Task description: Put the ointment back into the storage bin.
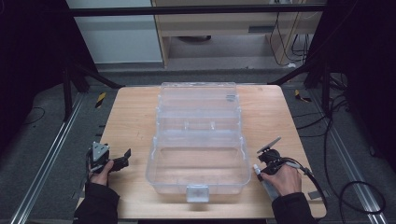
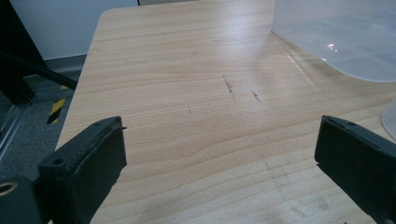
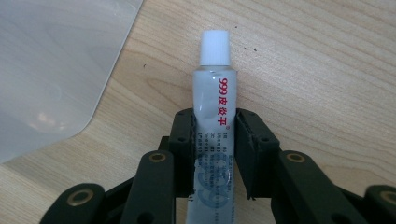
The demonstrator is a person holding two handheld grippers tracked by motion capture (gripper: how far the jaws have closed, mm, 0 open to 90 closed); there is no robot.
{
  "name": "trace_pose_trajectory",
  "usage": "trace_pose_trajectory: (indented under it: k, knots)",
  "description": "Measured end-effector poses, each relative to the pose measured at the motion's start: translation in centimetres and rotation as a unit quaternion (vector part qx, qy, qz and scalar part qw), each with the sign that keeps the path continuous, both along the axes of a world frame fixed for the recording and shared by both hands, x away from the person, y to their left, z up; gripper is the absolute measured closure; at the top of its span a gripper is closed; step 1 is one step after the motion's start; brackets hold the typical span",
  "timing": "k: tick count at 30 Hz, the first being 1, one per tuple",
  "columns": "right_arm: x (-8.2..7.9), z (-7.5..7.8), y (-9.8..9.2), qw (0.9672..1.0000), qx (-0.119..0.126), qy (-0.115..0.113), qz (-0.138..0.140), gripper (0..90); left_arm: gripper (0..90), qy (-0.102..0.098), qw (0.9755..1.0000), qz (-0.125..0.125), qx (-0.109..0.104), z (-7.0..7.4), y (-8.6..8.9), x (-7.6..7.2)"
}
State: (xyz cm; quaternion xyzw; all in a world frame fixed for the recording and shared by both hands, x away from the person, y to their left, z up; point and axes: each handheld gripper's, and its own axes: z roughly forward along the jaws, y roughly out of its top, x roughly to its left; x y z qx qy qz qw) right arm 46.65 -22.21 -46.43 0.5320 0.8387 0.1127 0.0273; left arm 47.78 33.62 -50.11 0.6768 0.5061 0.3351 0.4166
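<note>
My right gripper [image 3: 215,117] is shut on a white ointment tube [image 3: 214,100] with red lettering and a white cap. The tube points away from the jaws and lies low over the wooden table [image 3: 317,70]. In the high view this gripper [image 1: 265,167] and the tube [image 1: 258,171] sit just right of a clear plastic box [image 1: 154,158], near its front corner. My left gripper [image 1: 122,158] rests left of the box. Its jaws stand wide apart over bare wood [image 2: 222,135], with nothing between them.
The clear box stands open in the middle of the table [image 1: 130,116], its lid [image 1: 198,95] laid back toward the far edge and a latch [image 1: 197,192] at the front. A corner of the box [image 2: 341,37] lies ahead of the left gripper. Dark frame bars flank the table.
</note>
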Motion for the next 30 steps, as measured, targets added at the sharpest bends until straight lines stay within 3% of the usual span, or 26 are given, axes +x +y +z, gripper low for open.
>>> trace_pose_trajectory:
  k: [20, 25, 26, 30]
  knots:
    - [0.2, 0.1, 0.0, 0.9999, -0.006, 0.008, 0.009, 70.1, 1.5, 0.000, 1.0000, 0.001, 0.000, 0.0, 0.0, 0.0]
    - [-0.1, 1.3, -0.4, 0.9999, 0.002, -0.008, 0.012, 70.1, 1.5, 0.001, 1.0000, 0.002, 0.002, 0.0, 0.0, 0.0]
    - [-0.2, 2.0, -0.6, 0.9996, 0.009, -0.022, 0.012, 70.0, 1.5, 0.001, 1.0000, 0.002, 0.002, 0.0, 0.0, 0.0]
    - [-0.1, 3.0, -0.9, 0.9990, 0.018, -0.038, 0.015, 70.0, 1.5, 0.002, 1.0000, 0.003, 0.000, 0.0, 0.0, 0.0]
